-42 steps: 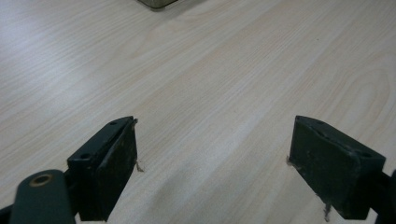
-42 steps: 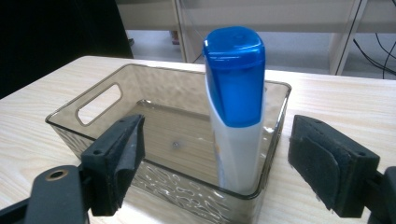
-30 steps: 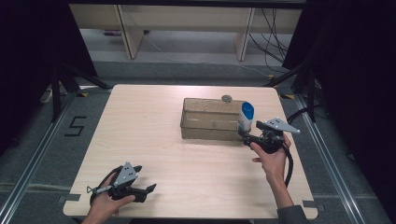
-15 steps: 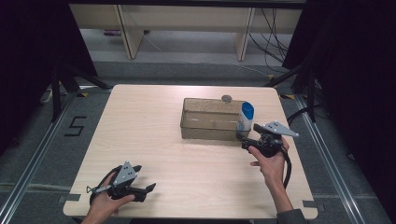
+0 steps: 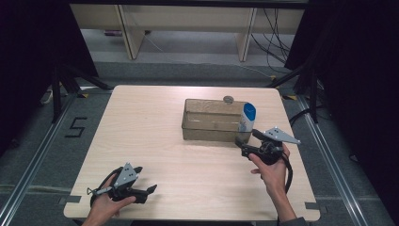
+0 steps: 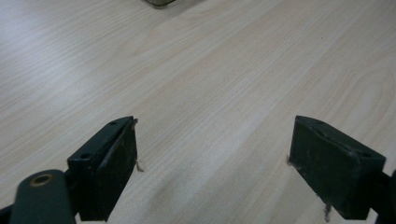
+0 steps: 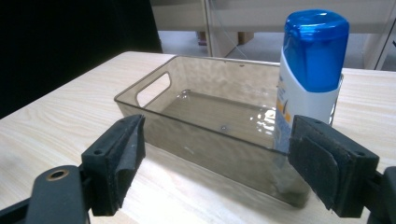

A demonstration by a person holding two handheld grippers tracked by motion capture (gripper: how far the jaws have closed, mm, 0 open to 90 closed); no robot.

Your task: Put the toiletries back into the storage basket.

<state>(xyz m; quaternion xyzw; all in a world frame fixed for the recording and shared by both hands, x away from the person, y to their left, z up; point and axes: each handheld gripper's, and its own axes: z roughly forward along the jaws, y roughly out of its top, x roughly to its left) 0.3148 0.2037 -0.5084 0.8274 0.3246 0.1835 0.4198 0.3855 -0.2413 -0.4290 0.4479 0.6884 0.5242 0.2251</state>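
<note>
one clear bin (image 5: 211, 121) sits on the bench (image 5: 155, 127), one white bottle (image 5: 246, 117) with a blue cap upright in its right end. two tongs: left tongs (image 5: 149, 189) spread over bare wood, right tongs (image 5: 241, 145) spread just beside the bin.

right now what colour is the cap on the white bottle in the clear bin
Blue cap on the white bottle; clearest in the right gripper view.
</note>
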